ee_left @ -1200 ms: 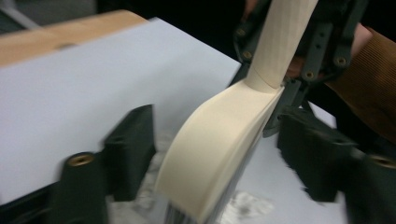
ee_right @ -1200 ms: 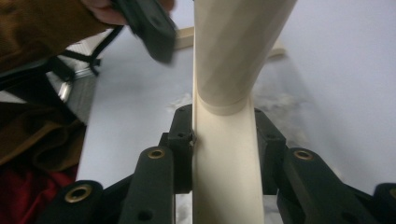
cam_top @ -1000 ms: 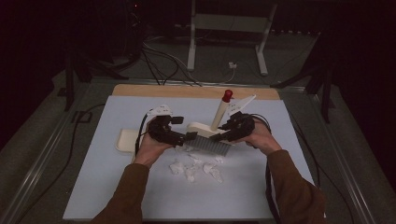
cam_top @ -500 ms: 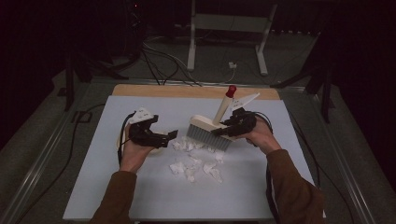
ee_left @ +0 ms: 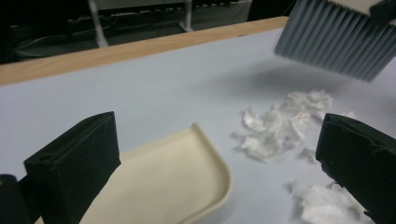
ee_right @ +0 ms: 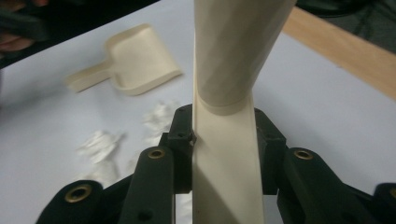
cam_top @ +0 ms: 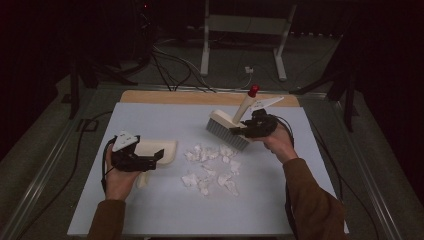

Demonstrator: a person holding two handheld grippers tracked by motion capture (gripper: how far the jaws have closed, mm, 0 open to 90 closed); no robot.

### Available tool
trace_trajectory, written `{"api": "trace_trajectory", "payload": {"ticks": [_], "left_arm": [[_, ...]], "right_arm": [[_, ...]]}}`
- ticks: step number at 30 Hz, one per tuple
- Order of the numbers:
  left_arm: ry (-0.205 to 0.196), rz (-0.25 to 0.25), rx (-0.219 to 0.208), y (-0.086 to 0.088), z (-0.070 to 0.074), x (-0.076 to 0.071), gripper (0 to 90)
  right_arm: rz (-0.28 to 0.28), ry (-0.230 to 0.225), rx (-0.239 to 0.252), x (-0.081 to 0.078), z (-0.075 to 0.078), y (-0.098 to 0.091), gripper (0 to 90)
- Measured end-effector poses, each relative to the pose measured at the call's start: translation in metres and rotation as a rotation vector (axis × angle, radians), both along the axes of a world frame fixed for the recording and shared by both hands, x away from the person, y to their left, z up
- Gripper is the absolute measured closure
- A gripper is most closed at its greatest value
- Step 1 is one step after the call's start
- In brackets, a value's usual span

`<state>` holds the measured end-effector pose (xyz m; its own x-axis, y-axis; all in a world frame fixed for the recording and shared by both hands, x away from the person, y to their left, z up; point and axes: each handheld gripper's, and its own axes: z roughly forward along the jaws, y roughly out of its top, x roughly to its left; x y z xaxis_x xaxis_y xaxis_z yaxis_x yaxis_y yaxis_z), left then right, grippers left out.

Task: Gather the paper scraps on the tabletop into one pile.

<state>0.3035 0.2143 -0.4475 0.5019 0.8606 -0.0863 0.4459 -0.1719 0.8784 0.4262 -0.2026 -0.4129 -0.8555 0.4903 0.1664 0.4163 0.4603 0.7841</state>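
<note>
- Looking at the scraps first: a loose scatter of white torn paper bits [cam_top: 212, 167] sits mid-table on the pale blue mat [cam_top: 165, 215] — fluffy, crumpled, ragged edges, in roughly 2 clumps. My guess is they're the thing to be swept up.
- The brush [cam_top: 231, 128] is held off the mat, just beyond the scraps, tilted with its grey bristles aimed down at them. Cream body, red-tipped handle, dense straight bristles. Reads like it's poised for a stroke toward the pan.
- The right gripper [cam_top: 252, 129] is pinching the brush's flat cream handle — in the right gripper view the jaws press against both sides of it.
- The dustpan [cam_top: 156, 150] lies flat on the mat to the left of the scraps, near them but not touching, mouth facing them. Smooth cream plastic, rounded lip, short handle — sensible spot for catching the sweep.
- The left gripper [cam_top: 145, 159] hovers at the pan, jaws spread wide with nothing between them. It probably needs to grab the pan's handle to steady it.
</note>
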Motion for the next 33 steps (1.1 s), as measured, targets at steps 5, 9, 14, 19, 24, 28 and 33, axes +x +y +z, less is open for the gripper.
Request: {"api": "trace_trajectory", "payload": {"ticks": [5,9,14,19,24,28,33], "left_arm": [[0.000,0.066,-0.020,0.021,-0.010,-0.016,0.5],[0.001,0.089,-0.044,0.030,-0.015,-0.022,0.5],[-0.007,0.131,-0.040,0.038,-0.024,-0.032,0.5],[-0.010,0.162,-0.018,0.042,-0.029,-0.039,0.5],[-0.024,0.184,0.009,0.045,-0.030,-0.041,0.5],[-0.021,0.192,0.021,0.046,-0.033,-0.043,0.5],[-0.019,0.204,0.018,0.048,-0.035,-0.044,0.5]], "right_arm": [[-0.076,-0.008,-0.009,0.008,-0.002,-0.002,67.5],[-0.105,-0.009,-0.028,0.012,-0.004,-0.002,67.5],[-0.147,-0.017,-0.063,0.019,-0.009,0.000,67.4],[-0.191,-0.039,-0.146,0.024,-0.021,0.006,67.4],[-0.228,-0.083,-0.223,0.025,-0.029,0.014,67.4],[-0.258,-0.133,-0.274,0.023,-0.034,0.019,67.5],[-0.242,-0.176,-0.354,0.019,-0.045,0.027,67.5]]}}
